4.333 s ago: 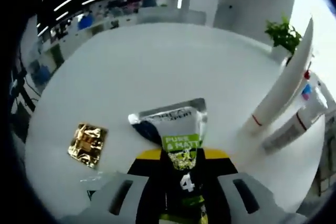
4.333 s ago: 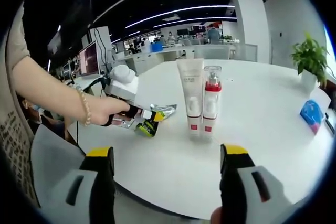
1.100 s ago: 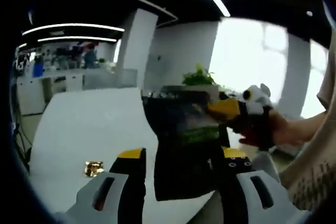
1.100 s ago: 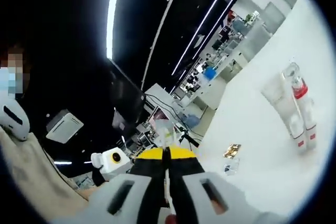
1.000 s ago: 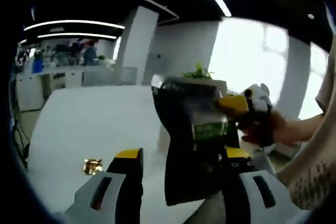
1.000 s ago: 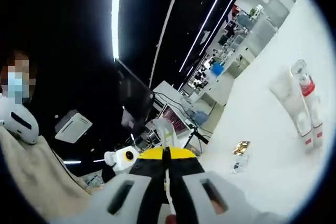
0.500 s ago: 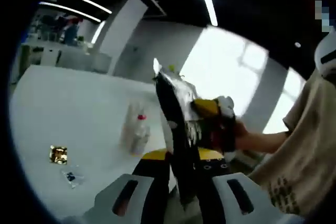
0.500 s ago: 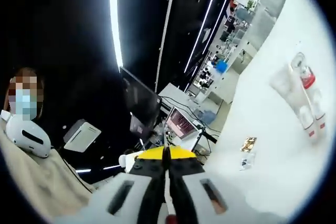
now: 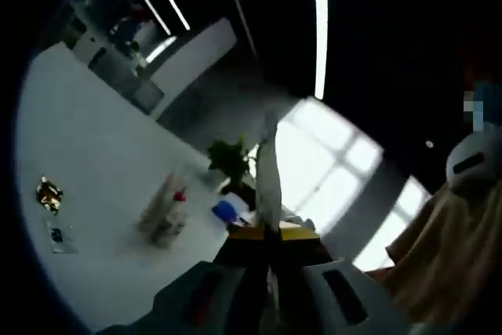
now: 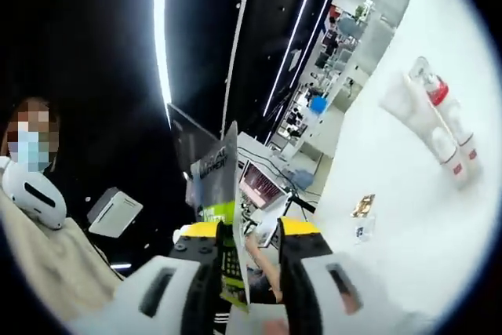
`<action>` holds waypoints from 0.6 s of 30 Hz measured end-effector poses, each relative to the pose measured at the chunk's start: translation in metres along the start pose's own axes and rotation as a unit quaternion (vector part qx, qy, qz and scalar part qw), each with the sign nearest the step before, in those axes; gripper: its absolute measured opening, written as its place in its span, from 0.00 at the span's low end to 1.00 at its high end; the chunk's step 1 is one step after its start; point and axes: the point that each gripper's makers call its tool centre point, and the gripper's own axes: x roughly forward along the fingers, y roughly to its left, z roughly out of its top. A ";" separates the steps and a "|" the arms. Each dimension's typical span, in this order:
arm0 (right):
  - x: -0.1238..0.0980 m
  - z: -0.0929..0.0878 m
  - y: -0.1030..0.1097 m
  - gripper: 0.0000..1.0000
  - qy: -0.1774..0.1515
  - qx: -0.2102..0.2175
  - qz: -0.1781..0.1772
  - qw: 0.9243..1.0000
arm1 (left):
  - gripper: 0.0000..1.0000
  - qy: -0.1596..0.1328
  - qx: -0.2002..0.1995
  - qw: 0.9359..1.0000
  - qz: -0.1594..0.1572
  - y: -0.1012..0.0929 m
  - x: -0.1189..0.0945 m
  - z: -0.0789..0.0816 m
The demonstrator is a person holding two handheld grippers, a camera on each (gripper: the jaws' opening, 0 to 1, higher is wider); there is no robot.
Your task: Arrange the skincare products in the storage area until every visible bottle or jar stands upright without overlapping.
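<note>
A flat black tube with a green label [image 10: 220,217] is held up in the air. My left gripper [image 9: 271,234] is shut on it, and the tube shows there edge-on as a thin pale strip [image 9: 267,170]. My right gripper [image 10: 249,233] stands open, its jaws apart on either side of the tube, with a gap on the tube's right side. On the white table [image 9: 86,139] a white tube [image 9: 155,200] and a red-capped pump bottle [image 9: 175,211] stand upright side by side; in the right gripper view they are the white tube [image 10: 409,106] and the bottle [image 10: 449,119].
A gold foil packet [image 9: 49,192] and a small clear packet [image 9: 60,236] lie on the table, seen also as the gold packet [image 10: 362,205]. A blue object [image 9: 223,211] and a potted plant [image 9: 230,159] sit at the table's far side. A person's beige sleeve [image 9: 447,272] is close by.
My right gripper's jaws have come apart from the tube's edge, and the tube now shows its label face between them. My left gripper stays shut on the tube. Both cameras have tilted.
</note>
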 end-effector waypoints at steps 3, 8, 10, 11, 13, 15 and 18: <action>0.002 -0.007 0.005 0.21 -0.004 0.012 0.010 1.000 | 0.00 -0.007 -0.004 1.000 0.006 0.006 -0.001 0.004; 0.002 -0.005 0.007 0.10 -0.021 0.021 0.015 0.999 | 0.00 -0.018 -0.018 1.000 0.013 0.009 -0.001 0.006; -0.001 0.001 0.013 0.06 -0.036 0.027 0.032 0.998 | 0.00 -0.023 -0.020 0.999 0.018 0.011 -0.002 0.008; -0.002 0.003 0.020 0.03 -0.039 0.032 0.049 0.998 | 0.00 -0.024 -0.022 0.999 0.024 0.014 -0.002 0.009; -0.001 0.003 0.023 0.02 -0.037 0.038 0.052 0.997 | 0.00 -0.023 -0.021 0.999 0.028 0.018 -0.002 0.009; -0.002 0.005 0.027 0.01 -0.040 0.041 0.059 0.997 | 0.01 -0.023 -0.017 0.999 0.032 0.018 -0.001 0.008; -0.001 0.009 0.030 0.01 -0.050 0.052 0.064 0.995 | 0.07 -0.024 -0.014 0.999 0.032 0.019 0.002 0.005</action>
